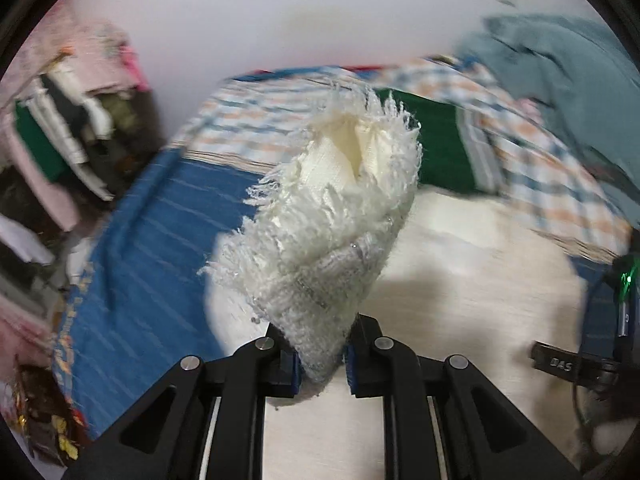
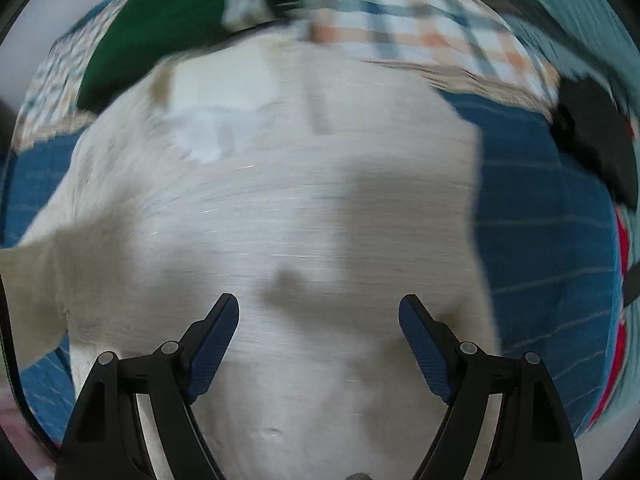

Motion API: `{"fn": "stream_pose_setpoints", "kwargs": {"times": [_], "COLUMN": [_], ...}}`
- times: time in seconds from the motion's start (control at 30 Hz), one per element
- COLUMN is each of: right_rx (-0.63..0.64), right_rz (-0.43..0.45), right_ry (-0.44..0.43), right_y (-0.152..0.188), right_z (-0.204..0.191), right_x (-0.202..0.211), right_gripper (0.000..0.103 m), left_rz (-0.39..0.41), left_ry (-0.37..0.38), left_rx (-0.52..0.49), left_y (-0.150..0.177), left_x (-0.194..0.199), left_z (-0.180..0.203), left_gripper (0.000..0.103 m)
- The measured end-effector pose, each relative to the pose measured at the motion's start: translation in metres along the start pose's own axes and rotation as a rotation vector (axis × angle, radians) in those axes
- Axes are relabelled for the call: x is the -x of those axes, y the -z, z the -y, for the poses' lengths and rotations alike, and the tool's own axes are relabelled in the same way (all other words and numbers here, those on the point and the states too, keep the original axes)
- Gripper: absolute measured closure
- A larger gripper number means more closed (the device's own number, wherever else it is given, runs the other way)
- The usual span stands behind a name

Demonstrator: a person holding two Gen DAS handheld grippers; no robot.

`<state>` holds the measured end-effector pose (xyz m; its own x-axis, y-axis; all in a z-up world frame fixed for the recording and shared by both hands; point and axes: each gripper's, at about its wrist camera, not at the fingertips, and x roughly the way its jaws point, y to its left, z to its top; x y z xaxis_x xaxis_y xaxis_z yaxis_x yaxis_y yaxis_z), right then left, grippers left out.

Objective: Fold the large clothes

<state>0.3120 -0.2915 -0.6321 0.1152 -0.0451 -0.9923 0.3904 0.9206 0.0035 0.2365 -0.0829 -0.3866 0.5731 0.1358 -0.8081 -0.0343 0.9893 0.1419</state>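
I am pinching a fringed corner of the cream garment (image 1: 336, 216) in my left gripper (image 1: 320, 364), its two fingers closed tight on the knit so the frayed edge is standing up in the middle of the left wrist view. The rest of the garment is lying spread flat across the lower right of that view, on the blue striped bedcover (image 1: 152, 248). Beyond it, toward the upper right, a checked blanket (image 1: 520, 148), a dark green cloth (image 1: 436, 148) and a grey-blue cloth (image 1: 560, 68) are lying bunched on the bed. A stack of folded clothes (image 1: 68, 132) is sitting at the left edge.

My right gripper (image 2: 319, 336) is hovering with its fingers spread wide apart, holding nothing, over the flat cream garment (image 2: 280, 200), which is filling the centre of the right wrist view. The blue bedcover (image 2: 540, 220) is showing at the right and left edges, with the green cloth (image 2: 160, 28) and checked blanket (image 2: 400, 20) along the top. Both views are blurred.
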Motion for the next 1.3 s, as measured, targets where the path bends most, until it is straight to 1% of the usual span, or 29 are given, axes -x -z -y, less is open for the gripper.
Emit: {"fn": "stream_pose_setpoints", "kwargs": {"times": [0.03, 0.1, 0.13, 0.2, 0.23, 0.3, 0.33, 0.37, 0.4, 0.43, 0.47, 0.5, 0.6, 0.63, 0.7, 0.73, 0.77, 0.8, 0.87, 0.93, 1.0, 1.03, 1.07, 1.1, 1.13, 1.2, 1.23, 1.27, 1.3], "right_rx": [-0.033, -0.074, -0.099, -0.128, -0.14, -0.162, -0.17, -0.179, -0.183, -0.184, -0.186, -0.189, -0.203, -0.22, -0.239, -0.244, -0.24, -0.224, -0.179, -0.14, -0.076, -0.038, 0.007, 0.064, 0.124, 0.216, 0.228, 0.191, 0.166], "right_rz": [-0.002, -0.006, -0.004, -0.003, -0.004, -0.016, -0.022, -0.03, -0.036, -0.04, -0.047, -0.052, -0.064, -0.065, -0.064, -0.058, -0.051, -0.047, -0.044, -0.058, -0.069, -0.071, -0.071, -0.076, -0.089, -0.12, -0.151, -0.198, -0.214], "right_ry": [-0.018, -0.029, -0.027, -0.016, -0.014, -0.019, -0.027, -0.041, -0.052, -0.063, -0.082, -0.101, -0.155, -0.193, -0.247, -0.294, -0.344, -0.383, -0.439, -0.47, -0.524, -0.55, -0.566, -0.556, -0.502, -0.32, -0.206, -0.165, -0.168], "right_y": [0.0, 0.001, 0.003, 0.007, 0.01, 0.016, 0.02, 0.026, 0.032, 0.036, 0.041, 0.044, 0.048, 0.049, 0.049, 0.046, 0.041, 0.036, 0.02, 0.006, -0.007, -0.013, -0.018, -0.022, -0.024, -0.024, -0.023, -0.022, -0.023], "right_z": [0.025, 0.066, 0.094, 0.132, 0.15, 0.185, 0.198, 0.213, 0.223, 0.23, 0.24, 0.247, 0.261, 0.266, 0.266, 0.264, 0.259, 0.251, 0.232, 0.212, 0.181, 0.166, 0.148, 0.13, 0.113, 0.092, 0.087, 0.09, 0.09], "right_x": [0.003, 0.007, 0.011, 0.014, 0.014, 0.01, 0.008, 0.006, 0.006, 0.006, 0.005, 0.005, 0.006, 0.009, 0.015, 0.019, 0.023, 0.026, 0.026, 0.021, 0.014, 0.01, 0.004, -0.004, -0.014, -0.038, -0.055, -0.068, -0.07], "right_gripper": [0.019, 0.019, 0.019, 0.019, 0.019, 0.019, 0.019, 0.019, 0.019, 0.019, 0.019, 0.019, 0.019, 0.019, 0.019, 0.019, 0.019, 0.019, 0.019, 0.021, 0.029, 0.037, 0.046, 0.05, 0.056, 0.066, 0.069, 0.069, 0.069], "left_rz": [-0.015, -0.048, -0.071, -0.113, -0.139, -0.173, -0.178, -0.183, -0.199, -0.215, -0.222, -0.227, -0.24, -0.235, -0.228, -0.231, -0.231, -0.234, -0.251, -0.285, -0.335, -0.372, -0.39, -0.41, -0.435, -0.463, -0.48, -0.483, -0.481], "left_ry": [0.024, 0.062, 0.086, 0.124, 0.142, 0.124, 0.121, 0.14, 0.167, 0.188, 0.203, 0.215, 0.21, 0.202, 0.165, 0.134, 0.098, 0.044, -0.057, -0.177, -0.264, -0.312, -0.339, -0.373, -0.411, -0.446, -0.454, -0.45, -0.446], "left_rx": [-0.013, -0.033, -0.042, -0.069, -0.085, -0.125, -0.135, -0.138, -0.137, -0.133, -0.126, -0.119, -0.099, -0.08, -0.042, -0.02, 0.001, 0.015, 0.024, 0.038, 0.05, 0.069, 0.081, 0.091, 0.105, 0.127, 0.145, 0.161, 0.167], "left_y": [0.001, 0.003, 0.007, 0.014, 0.017, 0.022, 0.024, 0.025, 0.026, 0.026, 0.028, 0.028, 0.027, 0.03, 0.035, 0.037, 0.04, 0.047, 0.063, 0.085, 0.104, 0.119, 0.127, 0.137, 0.148, 0.157, 0.16, 0.16, 0.157], "left_x": [-0.001, -0.005, -0.01, -0.021, -0.028, -0.041, -0.046, -0.05, -0.054, -0.055, -0.052, -0.049, -0.037, -0.029, -0.017, -0.011, -0.009, -0.005, -0.006, -0.012, -0.022, -0.028, -0.032, -0.036, -0.041, -0.048, -0.051, -0.05, -0.05], "left_z": [0.026, 0.065, 0.087, 0.128, 0.146, 0.175, 0.187, 0.196, 0.201, 0.203, 0.205, 0.204, 0.191, 0.181, 0.155, 0.137, 0.118, 0.097, 0.064, 0.024, -0.005, -0.026, -0.039, -0.052, -0.067, -0.084, -0.091, -0.096, -0.098], "left_gripper": [0.09, 0.09, 0.09, 0.089, 0.086, 0.083, 0.073, 0.052, 0.039, 0.015, 0.011, 0.011, 0.011, 0.011, 0.011, 0.011, 0.011, 0.011, 0.011, 0.011, 0.011, 0.011, 0.011, 0.011, 0.011, 0.011, 0.011, 0.011, 0.011]}}
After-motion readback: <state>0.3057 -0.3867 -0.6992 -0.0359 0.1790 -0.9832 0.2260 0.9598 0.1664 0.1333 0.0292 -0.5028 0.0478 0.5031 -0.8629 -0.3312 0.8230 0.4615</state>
